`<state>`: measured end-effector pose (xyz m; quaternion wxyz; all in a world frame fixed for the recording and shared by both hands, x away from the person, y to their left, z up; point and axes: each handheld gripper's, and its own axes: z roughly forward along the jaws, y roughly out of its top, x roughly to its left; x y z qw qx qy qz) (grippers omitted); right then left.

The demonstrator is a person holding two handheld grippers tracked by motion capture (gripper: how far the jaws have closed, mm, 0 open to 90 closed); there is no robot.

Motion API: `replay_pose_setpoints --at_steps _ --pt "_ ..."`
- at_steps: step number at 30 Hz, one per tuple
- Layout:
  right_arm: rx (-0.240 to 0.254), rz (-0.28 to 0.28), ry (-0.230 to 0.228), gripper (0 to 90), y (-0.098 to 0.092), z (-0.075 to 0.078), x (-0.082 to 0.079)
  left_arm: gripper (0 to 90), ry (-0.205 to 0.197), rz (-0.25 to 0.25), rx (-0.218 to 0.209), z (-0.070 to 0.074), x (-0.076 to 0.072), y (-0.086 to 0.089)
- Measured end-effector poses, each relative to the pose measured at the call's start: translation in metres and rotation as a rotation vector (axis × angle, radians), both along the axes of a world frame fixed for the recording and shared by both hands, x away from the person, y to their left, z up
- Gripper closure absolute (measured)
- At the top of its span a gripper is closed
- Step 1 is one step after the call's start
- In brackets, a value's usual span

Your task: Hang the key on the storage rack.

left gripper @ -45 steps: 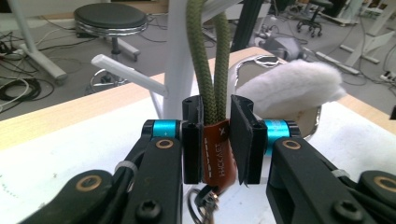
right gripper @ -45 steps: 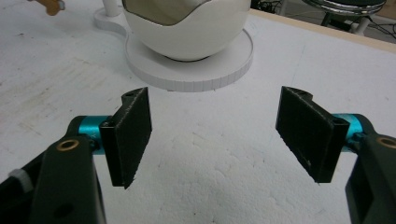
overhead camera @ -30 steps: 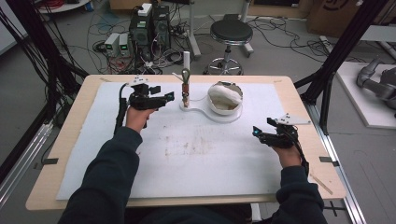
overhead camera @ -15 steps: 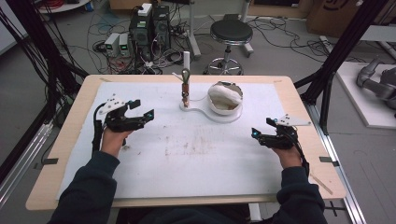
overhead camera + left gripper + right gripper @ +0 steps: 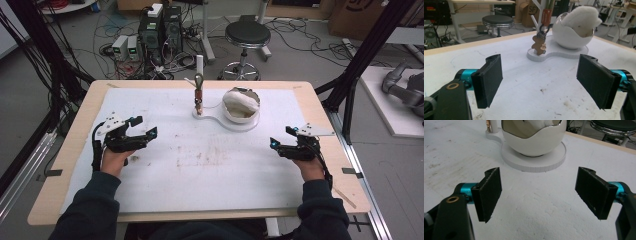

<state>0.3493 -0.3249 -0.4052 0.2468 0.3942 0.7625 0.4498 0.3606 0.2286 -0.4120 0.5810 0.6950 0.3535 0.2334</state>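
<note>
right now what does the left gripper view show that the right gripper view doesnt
Left gripper view: a small brown figure keychain hanging on the white stand's post, white fluffy stuffing bulging from the egg-shaped bowl, and a black stool behind the table.

Right gripper view: the bowl's shiny inner wall, seen close.

Both: the white bowl on its white base, the stained white table cover, and two open black jaws holding nothing.

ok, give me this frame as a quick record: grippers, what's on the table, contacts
left gripper: open, holds nothing, over the white mat's left side
right gripper: open, holds nothing, over the mat's right side
white mat: covers the wooden table, stained near the middle
egg-shaped bowl: on white stand base, white plush inside
keychain: gingerbread-man charm hanging from the stand's post
contacts: neither gripper touches the stand
</note>
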Motion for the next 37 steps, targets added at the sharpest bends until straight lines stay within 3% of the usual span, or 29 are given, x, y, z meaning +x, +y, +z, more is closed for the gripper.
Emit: replay_pose_setpoints --at_steps 9,19,37 --pt "-0.012 -0.007 -0.006 21.8 0.001 0.001 -0.001 20.7 0.003 0.01 -0.044 -0.002 -0.003 0.0" --pt "-0.017 -0.018 -0.004 21.8 0.003 0.001 0.0 20.7 -0.012 0.024 -0.031 -0.002 -0.006 0.004" --pt "-0.003 -0.023 0.005 21.8 -0.001 0.0 0.004 20.7 0.014 0.067 -0.051 -0.006 -0.005 0.013"
